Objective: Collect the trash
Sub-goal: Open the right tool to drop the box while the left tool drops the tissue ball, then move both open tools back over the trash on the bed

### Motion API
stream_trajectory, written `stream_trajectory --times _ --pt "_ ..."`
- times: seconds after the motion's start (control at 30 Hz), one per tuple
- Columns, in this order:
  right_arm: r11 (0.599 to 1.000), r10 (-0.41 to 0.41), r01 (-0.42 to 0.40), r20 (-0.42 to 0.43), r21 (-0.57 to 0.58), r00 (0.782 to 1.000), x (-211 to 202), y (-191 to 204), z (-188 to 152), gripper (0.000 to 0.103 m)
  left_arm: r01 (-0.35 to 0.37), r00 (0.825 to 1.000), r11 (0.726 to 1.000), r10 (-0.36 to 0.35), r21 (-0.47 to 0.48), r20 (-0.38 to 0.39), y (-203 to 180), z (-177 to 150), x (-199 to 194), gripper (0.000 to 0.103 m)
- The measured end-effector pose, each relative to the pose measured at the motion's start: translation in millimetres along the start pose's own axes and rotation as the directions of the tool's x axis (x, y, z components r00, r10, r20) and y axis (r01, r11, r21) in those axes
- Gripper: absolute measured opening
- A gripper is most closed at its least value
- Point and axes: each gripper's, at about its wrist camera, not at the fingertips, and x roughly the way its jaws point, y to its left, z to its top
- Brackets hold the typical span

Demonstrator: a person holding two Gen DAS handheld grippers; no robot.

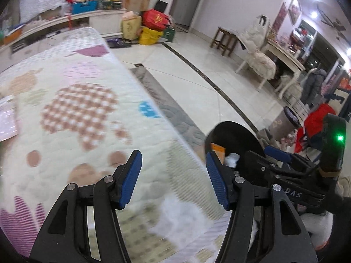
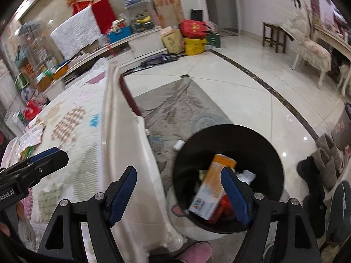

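Item 1, your left gripper (image 1: 174,178): jaws stand apart, about half spread, blue pads (image 1: 129,179) bare, nothing between them. It hangs over the quilted table cover (image 1: 72,109), near that cover's right-hand edge.

Item 2, your right gripper (image 2: 178,195): jaws wide apart, nothing gripped. Its left pad sits over the table's cream edge (image 2: 131,144); its right pad overlaps the bin's opening in the picture, but touches nothing you can confirm.

Item 3, black trash bin (image 2: 228,153): on the floor, just right of and below your right gripper, beside the table's corner leg. From your left gripper it lies to the right, past the table edge, partly behind your other tool.

Item 4, bin contents: an orange-and-white carton (image 2: 211,188) leaning upright, white crumpled paper (image 2: 246,175) to its right, red wrapping (image 2: 226,208) beneath. The lower part of the carton and the red scraps are partly covered by your right pad; anything deeper is lost in shadow.

Item 5, loose papers (image 2: 33,134): on the cover, well to the left of your right gripper and beyond your left one. Print too blurred to read.

Item 6, small white object (image 2: 178,144): on the grey rug (image 2: 175,105), just outside the bin's far-left rim. Kind cannot be made out.

Item 7, a pink slipper toe (image 2: 193,252): at the lower edge beneath your right gripper, cut off by the frame.
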Motion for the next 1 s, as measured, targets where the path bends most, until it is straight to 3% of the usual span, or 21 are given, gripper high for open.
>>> stream_trajectory --times 0.27,0.67,0.83,1.0 --pt "0.995 0.073 -0.073 -0.002 -0.067 0.997 0 56 6 0.077 -0.072 0.997 0.996 0.073 -0.055 0.017 52 -20 -34 0.059" --pt "0.960 0.203 -0.215 -0.082 -0.178 0.976 27 158 -3 0.077 -0.148 0.987 0.973 0.156 -0.177 0.029 146 -53 -100 0.060" --pt "0.943 0.225 -0.248 -0.124 -0.222 0.966 42 192 -10 0.077 -0.211 0.972 0.942 0.229 -0.263 0.042 198 -68 -128 0.060" --pt "0.926 0.248 -0.280 -0.150 -0.252 0.957 47 215 -14 0.077 -0.275 0.947 0.888 0.316 -0.368 0.055 257 -70 -152 0.060"
